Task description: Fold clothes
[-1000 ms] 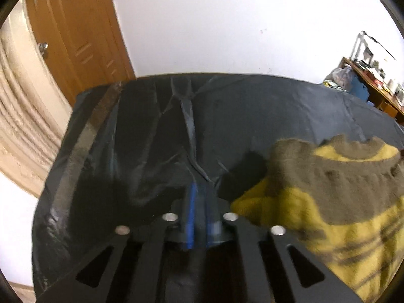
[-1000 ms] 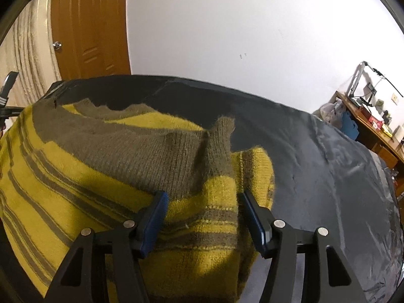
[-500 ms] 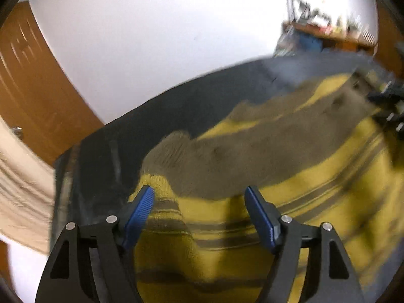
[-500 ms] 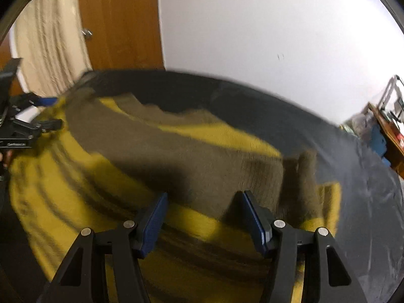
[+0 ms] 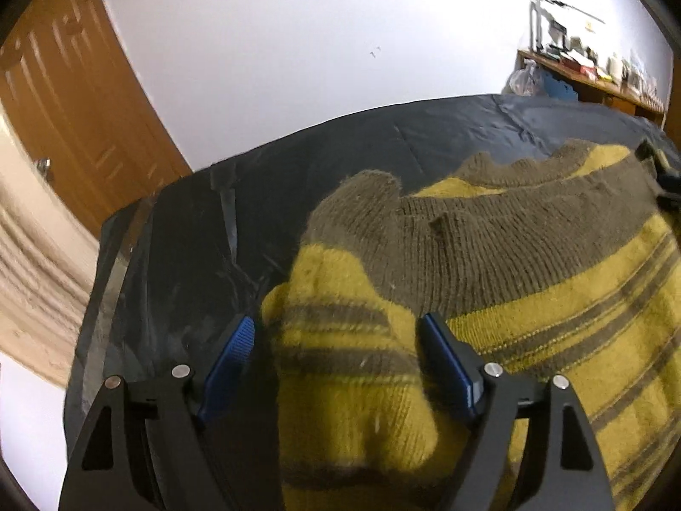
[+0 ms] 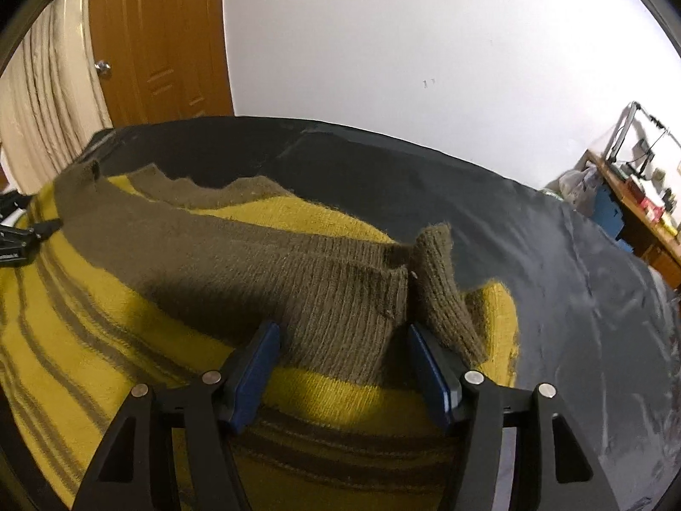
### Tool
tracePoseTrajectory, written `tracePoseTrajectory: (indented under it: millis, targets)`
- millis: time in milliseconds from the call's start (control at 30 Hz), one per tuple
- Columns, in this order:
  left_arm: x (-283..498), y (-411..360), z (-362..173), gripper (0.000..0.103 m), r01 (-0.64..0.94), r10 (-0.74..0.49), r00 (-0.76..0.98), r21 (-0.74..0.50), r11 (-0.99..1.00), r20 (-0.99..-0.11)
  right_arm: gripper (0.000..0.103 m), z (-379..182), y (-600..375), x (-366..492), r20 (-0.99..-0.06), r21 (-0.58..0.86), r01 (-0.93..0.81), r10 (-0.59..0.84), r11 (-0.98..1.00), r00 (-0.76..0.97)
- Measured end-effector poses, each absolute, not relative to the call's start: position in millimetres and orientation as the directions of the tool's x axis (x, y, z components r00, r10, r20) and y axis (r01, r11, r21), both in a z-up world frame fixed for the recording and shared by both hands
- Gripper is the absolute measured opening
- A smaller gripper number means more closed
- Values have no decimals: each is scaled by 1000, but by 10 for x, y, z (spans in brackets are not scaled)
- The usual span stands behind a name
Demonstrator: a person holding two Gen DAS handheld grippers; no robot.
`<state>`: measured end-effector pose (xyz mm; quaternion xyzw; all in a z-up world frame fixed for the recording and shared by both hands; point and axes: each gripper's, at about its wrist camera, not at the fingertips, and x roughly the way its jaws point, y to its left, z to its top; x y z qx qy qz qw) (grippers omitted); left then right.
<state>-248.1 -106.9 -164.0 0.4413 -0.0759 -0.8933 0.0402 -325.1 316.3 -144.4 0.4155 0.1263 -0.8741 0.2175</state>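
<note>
1. Since the earlier frame, the left gripper (image 5: 338,340) is being shown swung from bare black sheet onto the sweater (image 5: 489,298), and its jaws have just been opening; they are now being held spread, with the sweater's folded yellow-and-brown sleeve end lying between them, clear of the blue pads (image 5: 230,357).
2. At far left, a wooden door (image 5: 64,98) and a cream curtain (image 5: 30,272) are being shown behind the tabletop (image 5: 178,255), which is being covered by the black sheet.
3. The sweater, mustard yellow with olive-brown stripes and ribbed hem, is being seen lying on the tabletop, spread across its middle and right part.
4. The right gripper (image 6: 342,362) is being held over the ribbed brown band near the sweater's right edge; its jaws are standing apart with knit between them, and whether the fabric is being pinched cannot be told.
5. At far right, a cluttered desk (image 6: 638,213) is being shown against the white wall (image 6: 425,42).
</note>
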Motion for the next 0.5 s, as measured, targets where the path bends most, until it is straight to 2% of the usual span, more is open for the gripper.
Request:
tracePoseTrajectory:
  millis: [267, 367, 500]
  targets:
    - [-1719, -1239, -1360, 86, 43, -108, -640, 105, -994, -761, 65, -1216, 3384, -2441, -709, -44, 516, -336, -856, -619]
    - [-1454, -1378, -1365, 88, 61, -68, -621, 39, -997, -781, 72, -1197, 3663, -2135, -696, 6, 482, -350, -876, -628]
    - [-1162, -1508, -1452, 88, 77, -28, -598, -23, -997, -801, 73, -1273, 3960, -1955, -705, 71, 401, -330, -913, -628]
